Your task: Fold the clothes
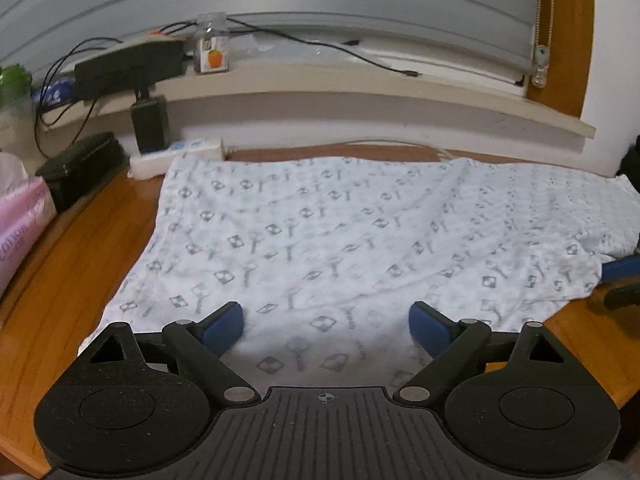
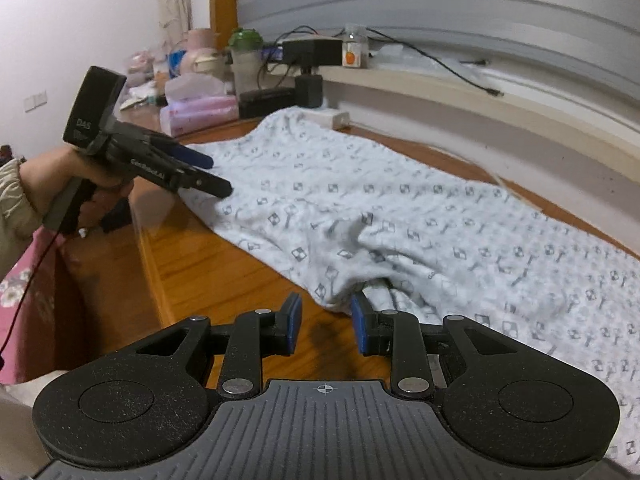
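Note:
A white garment point(image 1: 320, 232) with a grey print lies spread flat on the wooden table point(image 1: 80, 248). My left gripper point(image 1: 326, 328) hovers open and wide over the garment's near hem, nothing between its blue pads point(image 1: 224, 328). From the right wrist view a hand holds that left gripper point(image 2: 212, 174) above the garment's point(image 2: 400, 208) far end. My right gripper point(image 2: 326, 322) sits at a rumpled, slightly raised edge of the cloth. Its jaws stand partly apart with bare wood between them. The right pad point(image 2: 360, 320) is against the hem; the left pad is clear of it.
At the back stand a white power strip point(image 1: 176, 156), a black adapter point(image 1: 150, 124) and a jar with an orange label point(image 1: 212, 48) on the sill point(image 1: 400, 88). A black case point(image 1: 80, 168) and pink tissue pack point(image 1: 24, 216) sit left. Table edge point(image 2: 152, 248) is near.

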The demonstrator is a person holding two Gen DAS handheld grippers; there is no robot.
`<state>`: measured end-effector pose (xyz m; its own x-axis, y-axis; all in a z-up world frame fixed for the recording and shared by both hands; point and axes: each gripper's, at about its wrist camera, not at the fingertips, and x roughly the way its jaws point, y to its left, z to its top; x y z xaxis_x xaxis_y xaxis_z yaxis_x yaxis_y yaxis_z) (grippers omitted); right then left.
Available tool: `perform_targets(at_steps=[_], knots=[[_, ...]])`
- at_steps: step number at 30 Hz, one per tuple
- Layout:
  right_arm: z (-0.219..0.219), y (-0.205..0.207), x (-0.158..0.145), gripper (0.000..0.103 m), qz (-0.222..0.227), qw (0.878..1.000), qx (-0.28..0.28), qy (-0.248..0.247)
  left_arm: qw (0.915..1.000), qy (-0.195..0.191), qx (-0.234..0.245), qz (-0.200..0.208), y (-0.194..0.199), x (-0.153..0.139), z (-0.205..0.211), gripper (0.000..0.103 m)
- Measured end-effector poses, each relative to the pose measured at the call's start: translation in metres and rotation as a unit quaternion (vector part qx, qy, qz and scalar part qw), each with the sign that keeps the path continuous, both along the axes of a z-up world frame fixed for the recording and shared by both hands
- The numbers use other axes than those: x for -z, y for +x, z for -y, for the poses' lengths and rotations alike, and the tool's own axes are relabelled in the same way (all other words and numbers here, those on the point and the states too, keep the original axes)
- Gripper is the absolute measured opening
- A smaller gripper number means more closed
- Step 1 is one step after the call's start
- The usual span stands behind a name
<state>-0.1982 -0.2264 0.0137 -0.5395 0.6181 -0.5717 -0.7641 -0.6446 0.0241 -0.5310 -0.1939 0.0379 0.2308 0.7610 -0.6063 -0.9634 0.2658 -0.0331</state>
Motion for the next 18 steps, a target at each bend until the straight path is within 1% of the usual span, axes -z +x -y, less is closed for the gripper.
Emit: perform_targets(at_steps=[4, 5, 7, 8, 10, 15, 18], knots=[[-0.008, -0.004, 0.004, 0.028, -0.01, 1.0, 0.006, -0.002, 1.0, -0.004, -0.001, 0.006, -0.003, 0.003, 0.0, 0.092], [-0.01, -0.007, 0.006, 0.024, -0.009, 1.0, 0.006, -0.004, 1.0, -0.004, -0.001, 0.006, -0.003, 0.003, -0.001, 0.092], [-0.012, -0.01, 0.006, 0.003, -0.01, 1.0, 0.0, -0.011, 1.0, -0.006, -0.002, 0.004, -0.004, 0.004, -0.003, 0.092], [-0.011, -0.01, 0.006, 0.003, -0.013, 1.0, -0.005, -0.016, 1.0, -0.007, -0.002, 0.001, -0.003, 0.003, -0.004, 0.092], [-0.006, -0.005, -0.004, 0.003, -0.035, 0.999, -0.018, -0.022, 0.9999, -0.01, -0.004, -0.006, -0.003, 0.003, -0.007, 0.092], [0.019, 0.013, -0.039, 0.003, -0.089, 0.995, -0.04, -0.02, 0.9997, -0.011, -0.02, -0.014, -0.009, 0.001, -0.011, 0.092], [0.033, 0.019, -0.042, 0.003, -0.088, 0.994, -0.058, -0.034, 0.9994, -0.011, -0.03, -0.013, -0.015, 0.002, -0.009, 0.092]])
